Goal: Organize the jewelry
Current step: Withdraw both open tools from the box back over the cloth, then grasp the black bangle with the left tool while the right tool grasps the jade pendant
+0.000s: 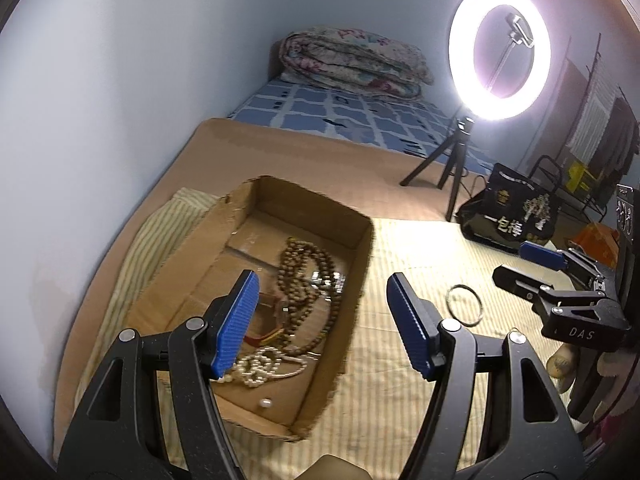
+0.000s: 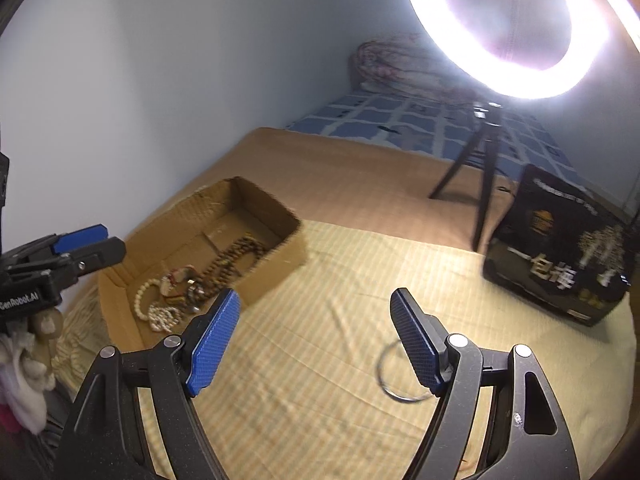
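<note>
A shallow cardboard box (image 1: 362,256) lies on a striped yellow cloth. It holds a long brown bead strand (image 1: 304,268), a white pearl strand (image 1: 260,364), a reddish bracelet and one loose pearl (image 1: 265,402). My left gripper (image 1: 324,326) hangs open over the box's right wall, with nothing between its blue pads. A thin metal bangle (image 1: 461,286) lies on the cloth right of the box. In the right wrist view the bangle (image 2: 377,368) sits partly behind one finger of my open, empty right gripper (image 2: 316,344). The box (image 2: 276,276) is up and to the left.
A lit ring light (image 1: 500,52) stands on a black tripod at the back right, with a black printed bag (image 1: 508,212) beside it. A folded quilt (image 1: 352,62) lies on the blue checked sheet. A pale wall runs along the left. Each gripper shows at the other view's edge.
</note>
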A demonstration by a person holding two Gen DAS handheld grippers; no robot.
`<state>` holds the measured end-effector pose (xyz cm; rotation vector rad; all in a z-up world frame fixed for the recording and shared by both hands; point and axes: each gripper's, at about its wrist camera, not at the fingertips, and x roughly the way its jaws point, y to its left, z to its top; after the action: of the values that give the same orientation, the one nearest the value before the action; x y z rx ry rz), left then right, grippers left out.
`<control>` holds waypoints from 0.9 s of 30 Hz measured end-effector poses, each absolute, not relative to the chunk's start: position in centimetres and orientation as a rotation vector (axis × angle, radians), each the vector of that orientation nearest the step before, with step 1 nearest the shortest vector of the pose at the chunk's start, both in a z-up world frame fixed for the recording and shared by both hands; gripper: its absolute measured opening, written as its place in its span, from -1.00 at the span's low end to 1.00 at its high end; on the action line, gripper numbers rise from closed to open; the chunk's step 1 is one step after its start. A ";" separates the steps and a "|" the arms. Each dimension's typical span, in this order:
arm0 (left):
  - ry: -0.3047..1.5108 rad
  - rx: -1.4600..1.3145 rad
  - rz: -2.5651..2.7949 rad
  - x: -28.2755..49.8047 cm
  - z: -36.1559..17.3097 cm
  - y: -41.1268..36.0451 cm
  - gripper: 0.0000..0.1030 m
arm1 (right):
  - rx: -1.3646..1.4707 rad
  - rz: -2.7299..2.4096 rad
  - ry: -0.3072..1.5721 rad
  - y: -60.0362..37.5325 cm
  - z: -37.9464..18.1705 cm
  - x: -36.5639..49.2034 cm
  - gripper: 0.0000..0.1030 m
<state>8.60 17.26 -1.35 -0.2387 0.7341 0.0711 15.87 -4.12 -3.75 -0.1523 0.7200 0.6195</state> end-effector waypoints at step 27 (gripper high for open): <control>0.851 -0.140 -0.144 12.9 -4.4 5.9 0.52 | -0.168 0.491 0.878 -17.1 -10.0 14.8 0.50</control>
<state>12.91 5.93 -4.36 -0.1397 0.8507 -0.1441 14.77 -17.05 -9.99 -0.1681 0.8778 0.4907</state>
